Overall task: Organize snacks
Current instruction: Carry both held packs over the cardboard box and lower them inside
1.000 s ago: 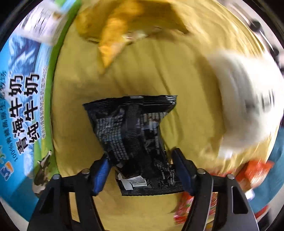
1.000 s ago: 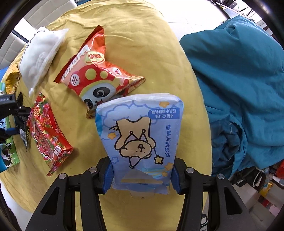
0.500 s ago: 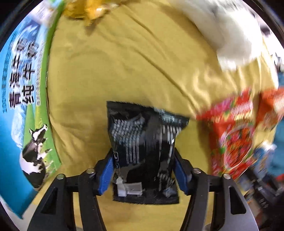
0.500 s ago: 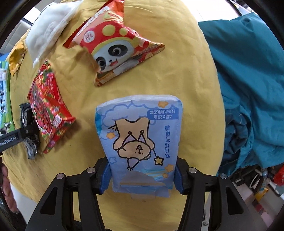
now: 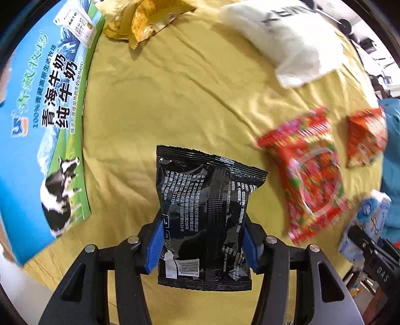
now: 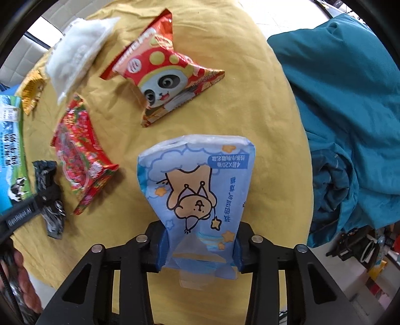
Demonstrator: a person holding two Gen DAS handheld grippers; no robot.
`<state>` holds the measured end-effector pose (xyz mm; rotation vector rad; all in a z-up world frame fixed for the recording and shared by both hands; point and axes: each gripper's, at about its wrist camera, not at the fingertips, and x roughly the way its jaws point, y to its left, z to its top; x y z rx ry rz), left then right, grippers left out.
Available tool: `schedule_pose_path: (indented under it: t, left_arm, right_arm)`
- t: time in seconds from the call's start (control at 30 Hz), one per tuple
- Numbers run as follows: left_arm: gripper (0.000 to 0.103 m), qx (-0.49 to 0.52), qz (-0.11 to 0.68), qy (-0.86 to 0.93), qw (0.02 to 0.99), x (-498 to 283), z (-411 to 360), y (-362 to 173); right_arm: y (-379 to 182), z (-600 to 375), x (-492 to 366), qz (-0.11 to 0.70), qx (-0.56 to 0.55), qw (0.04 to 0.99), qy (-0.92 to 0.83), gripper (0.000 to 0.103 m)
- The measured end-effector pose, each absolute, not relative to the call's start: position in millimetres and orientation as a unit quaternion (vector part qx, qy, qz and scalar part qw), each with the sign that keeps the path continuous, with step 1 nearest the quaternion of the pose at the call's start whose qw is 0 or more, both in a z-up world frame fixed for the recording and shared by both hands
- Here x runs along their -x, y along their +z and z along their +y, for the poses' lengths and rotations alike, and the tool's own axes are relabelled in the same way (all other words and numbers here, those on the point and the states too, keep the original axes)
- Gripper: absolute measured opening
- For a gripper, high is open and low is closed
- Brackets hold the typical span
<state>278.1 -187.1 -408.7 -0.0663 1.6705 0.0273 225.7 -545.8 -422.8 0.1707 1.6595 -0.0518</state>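
- The left gripper (image 5: 203, 240) is clamped on the lower part of a black snack packet (image 5: 207, 215), its blue pads pressing both side edges; the packet hangs out over the yellow tablecloth (image 5: 175, 95), its printed back toward the camera.
- The right gripper (image 6: 200, 247) is closed on a light-blue pack with a cartoon bear (image 6: 197, 190) — by its printed count it may be tissues rather than food — gripped near one end and held above the cloth.
- Sorting looks to be at an early or middle stage: two items are in hand, while no finished row or pile can be made out, and where either one is meant to go cannot be told.
- Still lying loose on the cloth: a red patterned snack bag (image 6: 80, 155), a red panda-print bag (image 6: 162, 75), a white soft pack (image 6: 75, 55) and a yellow-orange packet (image 5: 150, 22) near the far edge.
- A blue-and-green milk carton box with a cow printed on it (image 5: 45, 125) lies along the left side of the table, just beside the black packet's side of the cloth.
- A heap of teal fabric (image 6: 345, 112) lies at the table's right side, limiting free room there — the open yellow patch between the two held items looks like the easiest place to set things down.
- In the left wrist view the red bags are blurred, so their exact edges are uncertain.
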Motion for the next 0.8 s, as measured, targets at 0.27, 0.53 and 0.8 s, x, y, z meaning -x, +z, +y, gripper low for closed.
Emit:
schedule_pose_path:
  t: [0.27,0.53,0.8]
  left_arm:
    - [0.051,0.028,0.713,-0.026,0.700,-239.6,-188.5,-339.6]
    - [0.051,0.065,0.660,-0.060,0.746,-226.9,-144.8,-234.2]
    - [0.051,0.123,0.611,-0.072,0.779,-229.0,-64.5,-160.7]
  right_arm:
    - [-383.7,-529.8,-208.8,0.717,-0.103,0.690,0.008,0.042]
    - [-316.2,-477.5,-210.8,0.684,-0.094,0.722,0.055,0.042]
    - [-241.7,-397.3,-226.5,0.642,-0.080,0.753,0.116,0.042]
